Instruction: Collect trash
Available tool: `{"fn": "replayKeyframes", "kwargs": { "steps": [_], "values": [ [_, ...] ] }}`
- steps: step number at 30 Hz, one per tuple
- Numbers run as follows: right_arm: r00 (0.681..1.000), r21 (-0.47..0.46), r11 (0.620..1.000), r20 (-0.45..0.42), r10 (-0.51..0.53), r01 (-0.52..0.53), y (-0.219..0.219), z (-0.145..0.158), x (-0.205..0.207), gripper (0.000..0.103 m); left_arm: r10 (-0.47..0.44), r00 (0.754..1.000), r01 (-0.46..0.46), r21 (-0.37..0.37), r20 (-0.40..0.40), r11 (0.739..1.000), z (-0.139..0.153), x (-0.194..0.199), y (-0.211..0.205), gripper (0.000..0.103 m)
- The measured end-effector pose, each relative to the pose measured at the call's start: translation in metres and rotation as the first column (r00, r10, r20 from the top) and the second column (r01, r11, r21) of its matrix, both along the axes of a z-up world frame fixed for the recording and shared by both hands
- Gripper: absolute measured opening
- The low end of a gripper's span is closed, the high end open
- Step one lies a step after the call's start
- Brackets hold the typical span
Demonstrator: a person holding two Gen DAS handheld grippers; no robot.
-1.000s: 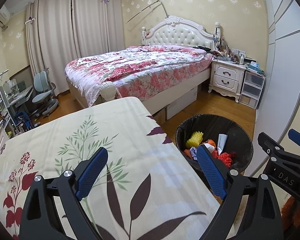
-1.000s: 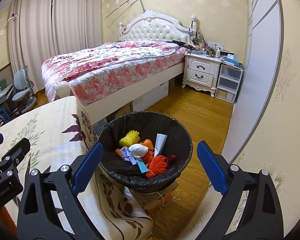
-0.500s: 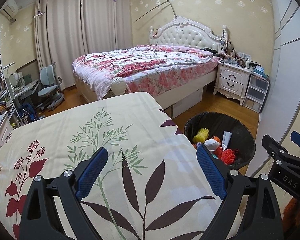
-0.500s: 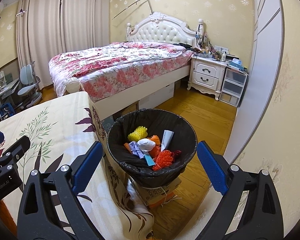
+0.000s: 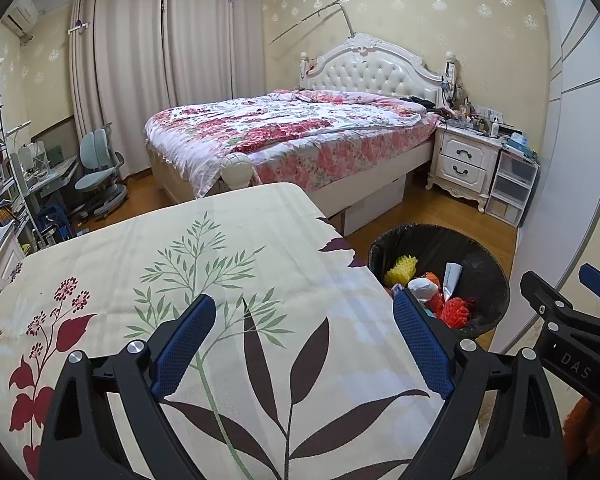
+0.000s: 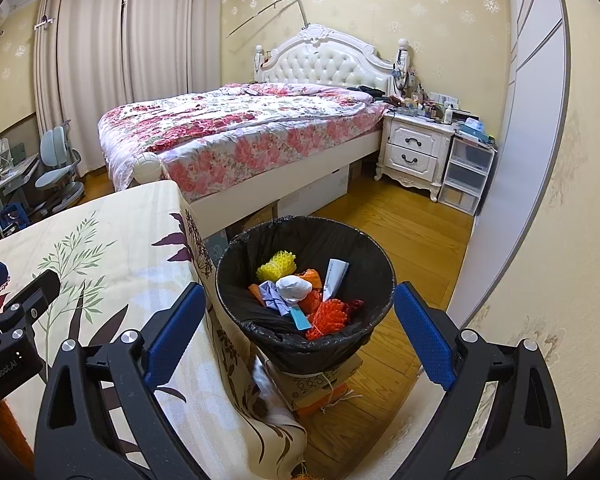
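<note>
Black bin (image 6: 305, 332) beside the desk (image 5: 228, 264) holds trash (image 6: 300, 292); left tool (image 5: 304, 344) and right tool (image 6: 300, 332) gape wide, empty.

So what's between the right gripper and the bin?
Nothing. In the right wrist view the open right gripper frames the bin, with only air between them; the tablecloth lies to the left.

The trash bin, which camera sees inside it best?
The right wrist view: the trash bin sits centered between the open jaws, all its contents showing. In the left wrist view, the trash bin is off right, partly hidden by a gripper finger.
</note>
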State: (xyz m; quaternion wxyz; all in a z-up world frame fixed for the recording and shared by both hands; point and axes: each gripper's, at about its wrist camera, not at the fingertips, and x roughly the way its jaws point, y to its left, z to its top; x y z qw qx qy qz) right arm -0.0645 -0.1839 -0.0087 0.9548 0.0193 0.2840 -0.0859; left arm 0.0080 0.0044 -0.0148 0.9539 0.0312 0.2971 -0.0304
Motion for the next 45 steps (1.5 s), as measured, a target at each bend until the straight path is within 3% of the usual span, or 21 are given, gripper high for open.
{"fn": "replayKeyframes", "kwargs": {
  "steps": [45],
  "values": [
    [1.0, 0.0, 1.0, -0.002, 0.0, 0.0, 0.0004, 0.0005, -0.0008, 0.093, -0.002, 1.0, 0.002, -0.002, -0.002, 1.0, -0.0001, -0.0017, -0.0025, 0.09]
  ]
}}
